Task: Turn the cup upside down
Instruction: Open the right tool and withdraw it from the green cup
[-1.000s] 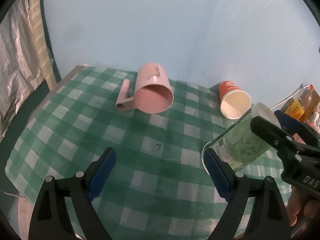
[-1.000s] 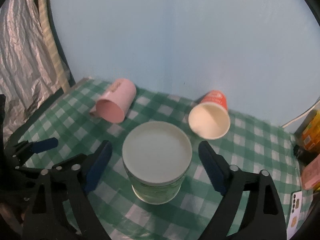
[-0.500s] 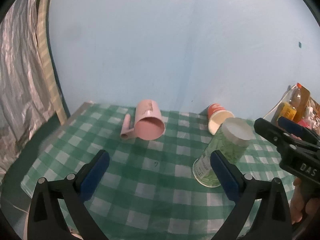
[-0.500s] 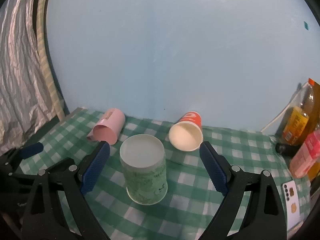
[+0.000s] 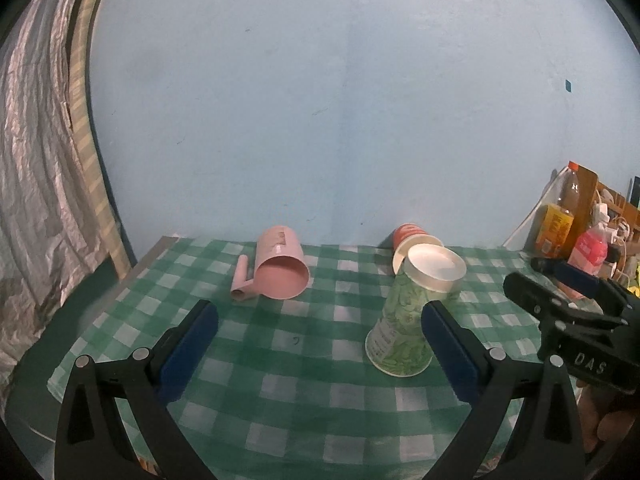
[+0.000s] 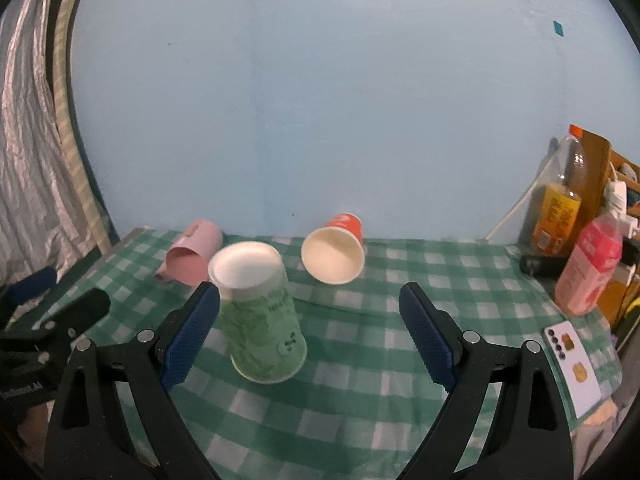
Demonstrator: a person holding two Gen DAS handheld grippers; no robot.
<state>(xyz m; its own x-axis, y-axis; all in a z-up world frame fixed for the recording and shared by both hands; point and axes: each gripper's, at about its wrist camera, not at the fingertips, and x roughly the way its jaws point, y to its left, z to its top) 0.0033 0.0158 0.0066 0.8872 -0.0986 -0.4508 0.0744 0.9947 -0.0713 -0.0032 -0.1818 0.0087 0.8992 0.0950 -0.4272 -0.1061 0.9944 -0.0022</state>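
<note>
A green patterned paper cup (image 5: 404, 320) (image 6: 262, 320) stands upside down on the green checked tablecloth (image 5: 304, 364), its white base up. A pink mug (image 5: 280, 270) (image 6: 196, 258) lies on its side at the back left. A red paper cup (image 5: 408, 240) (image 6: 336, 252) lies on its side at the back, mouth toward me. My left gripper (image 5: 320, 344) is open and empty, back from the cups. My right gripper (image 6: 310, 332) is open and empty; the green cup stands just inside its left finger, not gripped. The right gripper also shows at the right of the left wrist view (image 5: 576, 300).
Bottles (image 6: 560, 208) and a pink carton (image 6: 592, 268) stand at the right edge, with a phone (image 6: 572, 364) on the table's right front. A silver foil curtain (image 5: 36, 184) hangs on the left. The blue wall (image 5: 320, 100) is close behind the table.
Both grippers have pulled back and up from the table. The green cup, earlier close between the right fingers, now stands free and farther off.
</note>
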